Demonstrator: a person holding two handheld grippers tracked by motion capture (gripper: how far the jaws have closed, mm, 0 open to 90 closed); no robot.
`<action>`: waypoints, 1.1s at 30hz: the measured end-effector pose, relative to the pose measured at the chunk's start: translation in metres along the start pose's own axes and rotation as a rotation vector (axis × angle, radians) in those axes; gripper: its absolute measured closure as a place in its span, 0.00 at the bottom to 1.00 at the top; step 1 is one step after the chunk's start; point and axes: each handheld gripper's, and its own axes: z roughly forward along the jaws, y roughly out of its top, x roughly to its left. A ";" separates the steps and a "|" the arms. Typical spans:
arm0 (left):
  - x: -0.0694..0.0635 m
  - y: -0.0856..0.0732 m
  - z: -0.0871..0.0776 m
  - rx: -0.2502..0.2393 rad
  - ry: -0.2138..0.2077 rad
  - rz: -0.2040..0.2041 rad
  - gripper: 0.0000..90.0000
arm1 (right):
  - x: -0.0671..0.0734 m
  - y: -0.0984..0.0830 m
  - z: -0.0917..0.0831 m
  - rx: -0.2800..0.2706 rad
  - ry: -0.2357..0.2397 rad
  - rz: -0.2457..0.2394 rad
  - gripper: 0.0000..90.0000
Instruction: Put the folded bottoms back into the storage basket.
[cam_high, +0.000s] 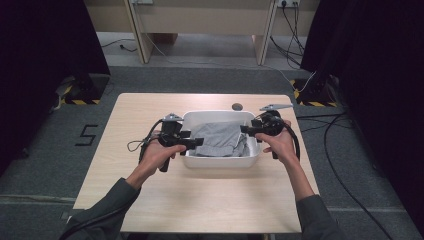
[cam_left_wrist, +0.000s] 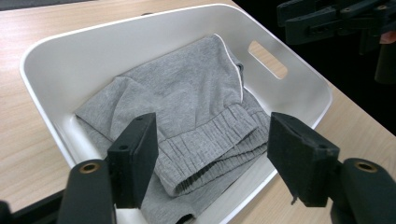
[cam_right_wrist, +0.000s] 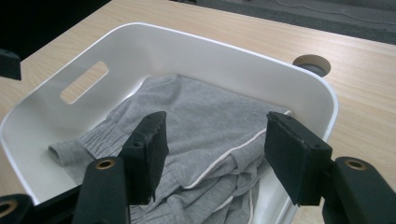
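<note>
A white plastic tub with handle slots stands in the middle of the wooden table. Inside it lies a folded grey garment with a ribbed cuff and white piping. My left gripper hovers open over the tub's left rim, its jaws spread above the cuff. Over the tub's right rim my right gripper is open too, jaws wide above the garment, touching nothing. The tub's rim and its far wall show plainly.
A round cable port sits in the table behind the tub, the same port lying past the tub's far corner. Cables trail over the grey carpet on the right. Dark curtains flank both sides.
</note>
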 end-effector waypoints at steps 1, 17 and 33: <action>0.000 0.000 0.000 -0.001 -0.001 0.003 0.35 | 0.002 -0.001 -0.001 -0.009 0.003 -0.002 0.45; -0.014 -0.008 -0.015 -0.019 -0.024 0.028 0.19 | 0.020 -0.007 -0.021 -0.058 0.000 -0.039 0.42; -0.027 -0.014 -0.028 -0.032 -0.053 0.060 0.19 | 0.024 -0.016 -0.037 -0.093 -0.003 -0.031 0.42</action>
